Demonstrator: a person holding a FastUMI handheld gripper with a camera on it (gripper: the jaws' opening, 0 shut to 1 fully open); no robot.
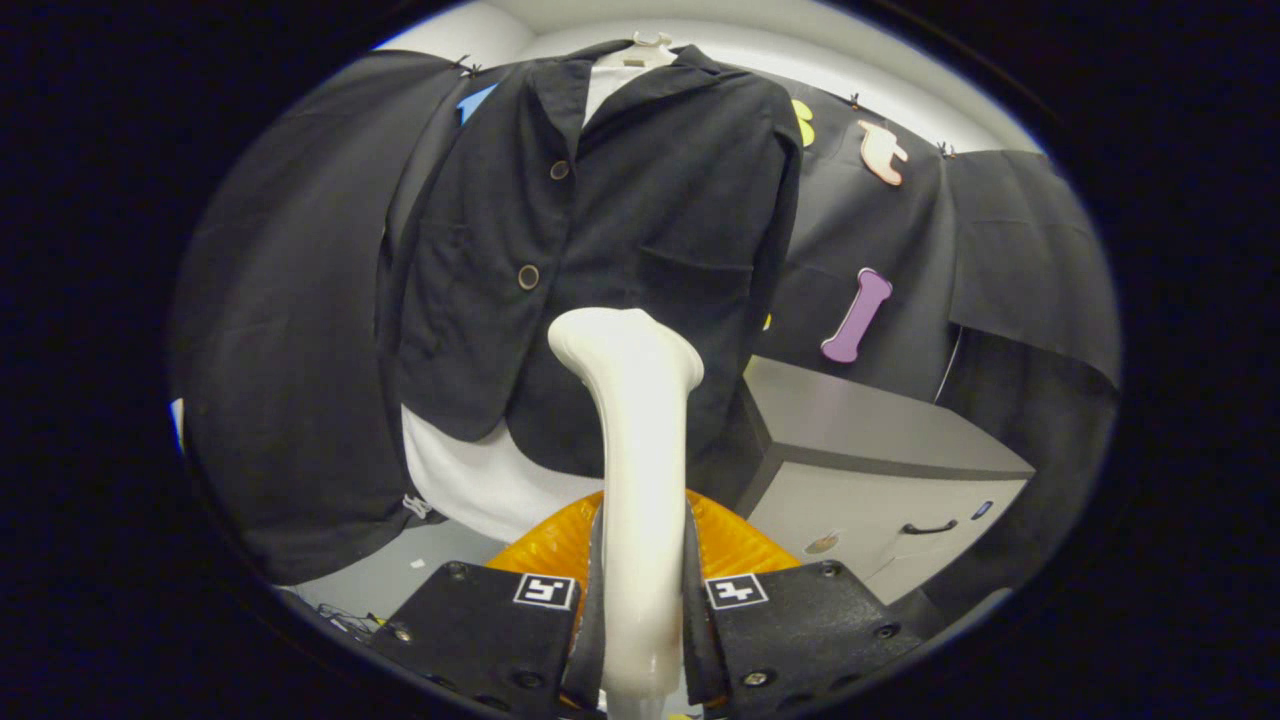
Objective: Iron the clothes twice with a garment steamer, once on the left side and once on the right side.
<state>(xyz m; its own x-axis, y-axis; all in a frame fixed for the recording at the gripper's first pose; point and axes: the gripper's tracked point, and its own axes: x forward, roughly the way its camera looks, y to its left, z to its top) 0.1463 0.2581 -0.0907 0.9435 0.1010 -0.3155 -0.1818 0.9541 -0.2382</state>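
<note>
The steamer point(640, 450) was smooth, glossy plastic, clamped between the gripper point(640, 620) fingers. The jacket point(590, 250) was matt, slightly rough woven cloth with dull buttons point(528, 277). The cabinet point(880, 480) looked smooth and matt.

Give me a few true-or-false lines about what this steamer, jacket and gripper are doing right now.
1. The gripper has both fingers pressed on the white garment steamer. True.
2. The black jacket lies folded on the cabinet. False: it hangs on a hanger, beyond the fingers.
3. The steamer's head points up toward the jacket's lower front. True.
4. The jacket is buttonless. False: two buttons show on its front.
5. A grey cabinet stands beside the jacket. True.
</note>
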